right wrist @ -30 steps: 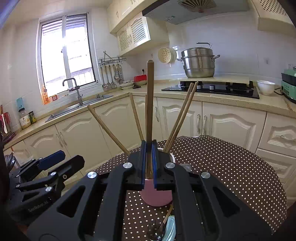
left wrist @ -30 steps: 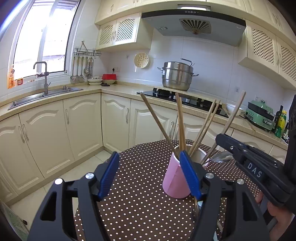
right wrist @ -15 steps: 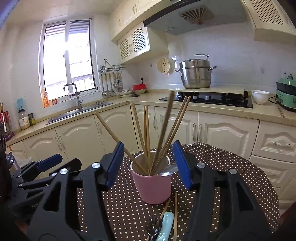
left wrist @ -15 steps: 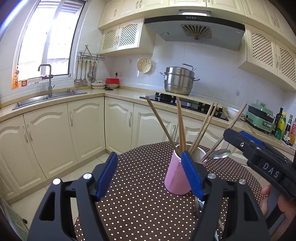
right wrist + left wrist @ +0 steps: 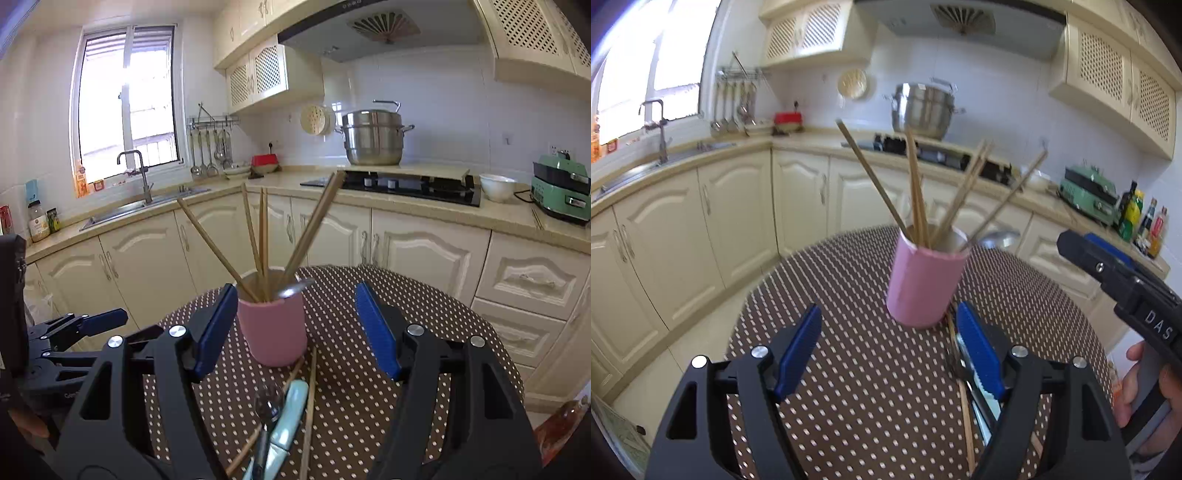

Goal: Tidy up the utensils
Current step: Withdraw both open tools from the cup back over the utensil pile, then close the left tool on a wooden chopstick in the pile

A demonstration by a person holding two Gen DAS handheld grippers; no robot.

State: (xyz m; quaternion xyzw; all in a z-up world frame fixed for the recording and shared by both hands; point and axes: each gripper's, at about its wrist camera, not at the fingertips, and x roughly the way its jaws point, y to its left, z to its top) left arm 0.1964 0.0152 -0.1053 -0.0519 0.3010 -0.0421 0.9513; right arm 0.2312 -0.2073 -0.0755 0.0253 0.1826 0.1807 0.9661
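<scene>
Utensils are gathering around one pink cup (image 5: 272, 328), which is standing upright on the round table with the brown dotted cloth (image 5: 424, 306). Six wooden chopsticks (image 5: 258, 236) are leaning out of the cup in the right wrist view: one slanting far left, three rising near the middle, two crossing up to the right. One metal spoon bowl (image 5: 293, 288) is resting on the cup's rim.

On the cloth just in front of the cup, more utensils are lying loose: one metal spoon (image 5: 267, 406), one pale blue handle (image 5: 290, 417) beside it, and at least two chopsticks (image 5: 309, 406) lying flat; the pile is partly cut off by the picture's lower edge, so the full count cannot be told.

The right gripper (image 5: 295, 332) is spreading its two blue pads, with nothing pressed between them; the cup is showing in the gap beyond them, untouched. The left gripper (image 5: 890, 354) is also widening, its pads apart over the dotted cloth just short of the cup (image 5: 925, 284), gripping nothing. Its right-hand pad is overlapping the loose utensils (image 5: 960, 373) on the cloth.

In the left wrist view, the other gripper (image 5: 1123, 284) is hanging at the right edge, with a hand (image 5: 1136, 384) on its handle.

On the counter behind, one steel pot (image 5: 373, 136) is sitting by the hob and one white bowl (image 5: 496, 186) is standing beside it.
</scene>
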